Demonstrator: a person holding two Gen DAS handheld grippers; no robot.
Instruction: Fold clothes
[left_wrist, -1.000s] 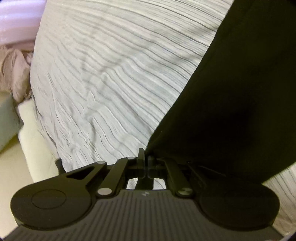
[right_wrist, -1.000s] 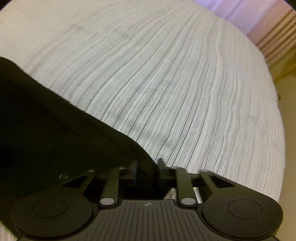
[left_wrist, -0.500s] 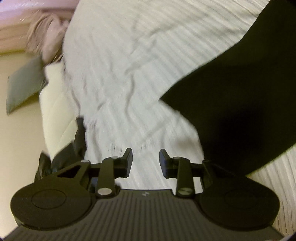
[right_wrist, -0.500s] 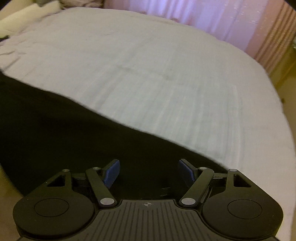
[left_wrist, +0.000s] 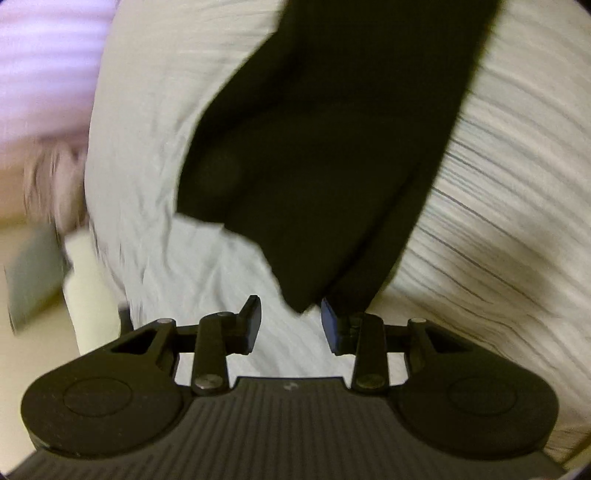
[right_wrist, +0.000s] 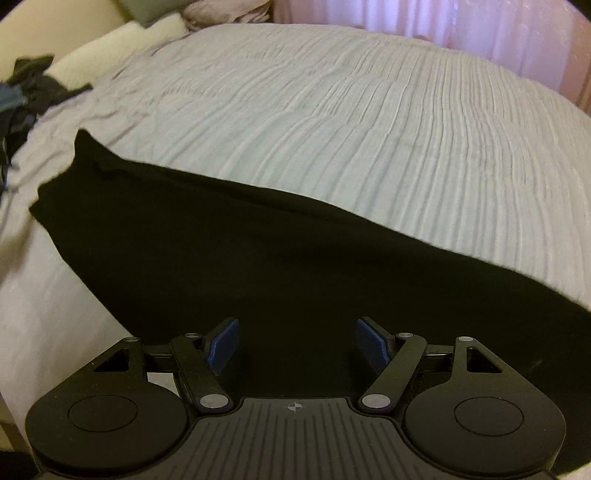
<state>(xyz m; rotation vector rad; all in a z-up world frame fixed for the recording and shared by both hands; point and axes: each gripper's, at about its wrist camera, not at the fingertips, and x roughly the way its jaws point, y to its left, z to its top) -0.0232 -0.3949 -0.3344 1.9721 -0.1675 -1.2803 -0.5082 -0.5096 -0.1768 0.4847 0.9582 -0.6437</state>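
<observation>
**Both grips let go: black garment now lies flat on the bed**

The wide bed with its pale grey ribbed cover (right_wrist: 369, 122) fills most of what I can see from here, and across its near side stretches the long black fabric garment (right_wrist: 258, 258), lying as a flat band on the cover. A second ago both tools were pinched onto its edge; now neither is, so to my eye one laying-down stroke is finished and the cloth is free for the next fold.

The right hand-held gripper (right_wrist: 297, 349) hovers over the near part of the black cloth with its blue-padded jaws spread wide and nothing between them. The left hand-held gripper (left_wrist: 290, 325) is likewise parted and empty, sitting just at the garment's narrow pointed end (left_wrist: 306, 291), whose tip lies near the right-hand finger; I cannot tell whether it touches.

Further off, a dark heap of other clothes (right_wrist: 22, 96) sits at the far left edge of the bed, beside cream pillows (right_wrist: 122, 40). There are no baskets or boxes in sight, so nothing is held in any container.
</observation>
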